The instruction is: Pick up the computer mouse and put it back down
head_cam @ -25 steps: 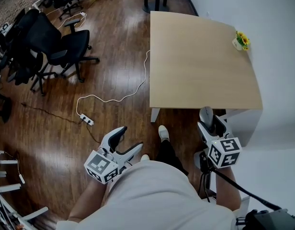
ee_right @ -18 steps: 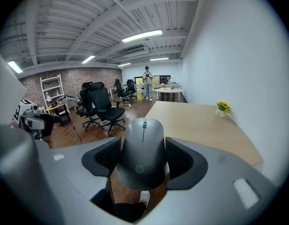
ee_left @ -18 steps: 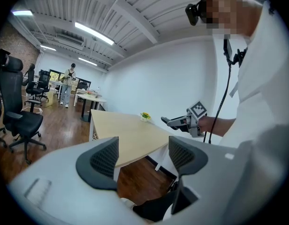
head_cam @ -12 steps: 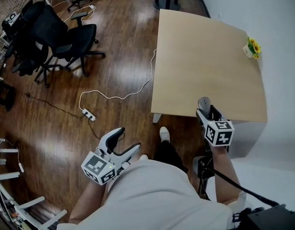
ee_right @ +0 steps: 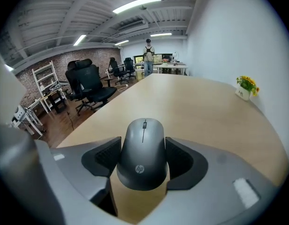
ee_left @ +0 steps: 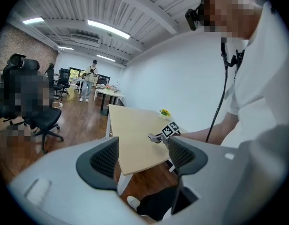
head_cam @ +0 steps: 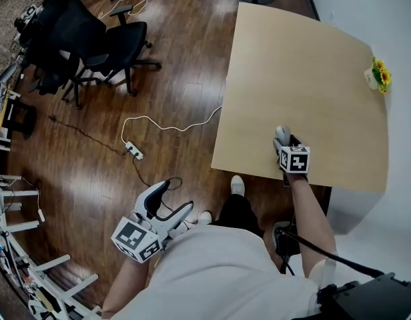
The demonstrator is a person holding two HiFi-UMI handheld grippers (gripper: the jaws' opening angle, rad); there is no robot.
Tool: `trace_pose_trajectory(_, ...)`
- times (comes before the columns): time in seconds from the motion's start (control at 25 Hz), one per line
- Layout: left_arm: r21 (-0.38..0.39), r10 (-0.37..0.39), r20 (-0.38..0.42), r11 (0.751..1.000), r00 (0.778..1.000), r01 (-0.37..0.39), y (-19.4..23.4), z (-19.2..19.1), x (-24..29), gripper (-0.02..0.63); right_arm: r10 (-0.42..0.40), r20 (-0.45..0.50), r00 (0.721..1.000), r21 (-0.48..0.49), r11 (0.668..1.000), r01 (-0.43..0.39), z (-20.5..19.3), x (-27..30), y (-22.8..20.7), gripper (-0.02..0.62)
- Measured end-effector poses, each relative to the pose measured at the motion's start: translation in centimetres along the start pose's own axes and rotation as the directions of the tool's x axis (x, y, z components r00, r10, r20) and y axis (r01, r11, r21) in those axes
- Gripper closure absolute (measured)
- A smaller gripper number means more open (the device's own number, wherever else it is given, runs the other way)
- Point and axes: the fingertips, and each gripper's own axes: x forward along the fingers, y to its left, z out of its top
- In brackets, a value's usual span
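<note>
The left gripper (head_cam: 175, 197) is held low against the person's side, short of the table (head_cam: 305, 79) and off its near left corner. The elbow is bent, and the jaws are spread wide and angled up toward the table with nothing between them. The right forearm reaches straight forward across the table's near edge, with the right gripper (head_cam: 283, 141) level and pointing away from the body. Its jaws are pressed against both sides of the grey computer mouse (ee_right: 143, 153), just inside the table's near edge; whether the mouse's underside touches the tabletop cannot be told. At the table's far right corner stands a small flower pot (head_cam: 377, 75). Black office chairs (head_cam: 92, 42) stand on the wooden floor well to the table's left.
</note>
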Motion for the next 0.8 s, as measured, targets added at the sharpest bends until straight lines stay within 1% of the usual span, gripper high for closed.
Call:
trace_pose_trajectory(0.16, -0.023, 0.046, -0.008, 0.999, 0.999, -0.046, 0.3, 1.1, 2.2, 0.287, 0.011, -0.048, 0.999, 0.003, 1.0, -0.011, -0.7, 3.7, -1.5, 0.298)
trace_pose_trajectory(0.36, -0.038, 0.064, -0.017, 0.997, 0.998, -0.065, 0.3, 2.3, 4.6, 0.287, 0.015, -0.079, 0.997, 0.0, 1.0, -0.015, -0.9, 5.5, -2.3, 0.296)
trace_pose_trajectory(0.64, -0.045, 0.048, -0.026, 0.998, 0.999, -0.049, 0.3, 2.3, 6.2, 0.287, 0.036, -0.071, 0.997, -0.002, 0.999, -0.036, -0.7, 6.3, -2.1, 0.282)
trace_pose_trajectory(0.8, -0.032, 0.03, -0.021, 0.999, 0.999, -0.031, 0.1, 1.9, 5.5, 0.287, 0.034, -0.05, 0.998, 0.01, 0.999, -0.033, -0.7, 5.1, -1.9, 0.268)
